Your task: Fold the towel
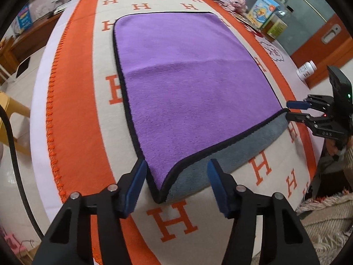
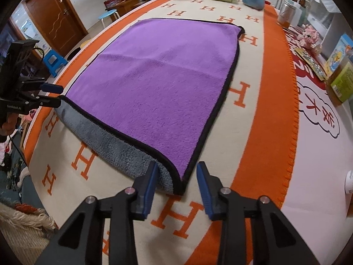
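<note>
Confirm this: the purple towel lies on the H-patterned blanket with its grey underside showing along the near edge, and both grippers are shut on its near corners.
One thing is wrong: both grippers are open. The left gripper and right gripper straddle the near corners of the purple towel, jaws apart, as each wrist view shows. The H-patterned blanket and grey underside are right.

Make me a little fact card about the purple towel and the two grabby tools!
towel: purple towel, black edging, gray underside showing along the near edge
surface: blanket with orange H letters
fold state: near edge turned up, no fold finished
left tool: left tool open, straddling the near left corner
right tool: right tool open, straddling the near right corner
</note>
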`<action>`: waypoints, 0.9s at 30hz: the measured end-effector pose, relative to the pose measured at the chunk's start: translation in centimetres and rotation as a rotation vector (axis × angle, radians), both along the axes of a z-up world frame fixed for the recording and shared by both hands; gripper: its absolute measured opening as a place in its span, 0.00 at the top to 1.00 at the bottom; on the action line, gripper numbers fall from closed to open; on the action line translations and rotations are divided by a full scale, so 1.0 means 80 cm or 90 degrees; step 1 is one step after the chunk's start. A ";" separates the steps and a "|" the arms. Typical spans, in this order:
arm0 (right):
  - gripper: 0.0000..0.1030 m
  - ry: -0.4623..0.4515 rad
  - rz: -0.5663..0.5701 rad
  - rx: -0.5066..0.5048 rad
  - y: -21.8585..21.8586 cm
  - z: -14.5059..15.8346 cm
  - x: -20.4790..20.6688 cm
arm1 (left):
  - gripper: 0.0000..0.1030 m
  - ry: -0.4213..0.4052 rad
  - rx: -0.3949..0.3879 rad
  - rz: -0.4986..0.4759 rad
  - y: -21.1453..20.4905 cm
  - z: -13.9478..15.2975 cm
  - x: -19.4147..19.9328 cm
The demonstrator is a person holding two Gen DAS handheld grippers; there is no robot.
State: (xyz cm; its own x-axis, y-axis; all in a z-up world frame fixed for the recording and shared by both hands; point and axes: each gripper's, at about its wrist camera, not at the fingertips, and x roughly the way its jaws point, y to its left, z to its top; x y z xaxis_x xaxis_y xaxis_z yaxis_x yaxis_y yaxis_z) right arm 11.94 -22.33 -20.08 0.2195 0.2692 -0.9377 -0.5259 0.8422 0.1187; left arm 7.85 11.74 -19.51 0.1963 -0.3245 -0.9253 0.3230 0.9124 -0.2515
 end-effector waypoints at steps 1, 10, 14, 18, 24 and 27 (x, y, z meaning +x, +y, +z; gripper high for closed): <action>0.68 0.002 0.002 0.001 0.000 0.000 0.001 | 0.47 -0.001 0.000 -0.007 -0.003 0.000 -0.001; 0.74 0.027 0.024 0.012 0.006 -0.004 0.004 | 0.58 0.023 -0.001 -0.050 -0.002 -0.004 0.001; 0.79 0.037 0.031 0.015 0.007 -0.006 0.002 | 0.66 0.030 -0.007 -0.063 -0.004 -0.004 0.002; 0.86 0.041 0.025 0.016 0.005 -0.007 0.003 | 0.70 0.036 0.002 -0.088 -0.010 -0.005 -0.001; 0.94 0.036 0.013 0.015 0.003 -0.003 -0.001 | 0.91 0.029 0.024 -0.097 -0.017 -0.007 -0.006; 0.95 0.028 0.006 0.008 0.005 0.000 -0.004 | 0.94 0.024 0.059 -0.095 -0.023 -0.009 -0.008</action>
State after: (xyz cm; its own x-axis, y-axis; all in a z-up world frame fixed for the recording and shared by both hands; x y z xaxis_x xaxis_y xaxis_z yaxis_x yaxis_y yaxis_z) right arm 11.59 -21.93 -20.11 0.1752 0.2826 -0.9431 -0.5284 0.8352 0.1521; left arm 7.22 9.93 -20.23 0.1174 -0.2608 -0.9582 0.4493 0.8744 -0.1829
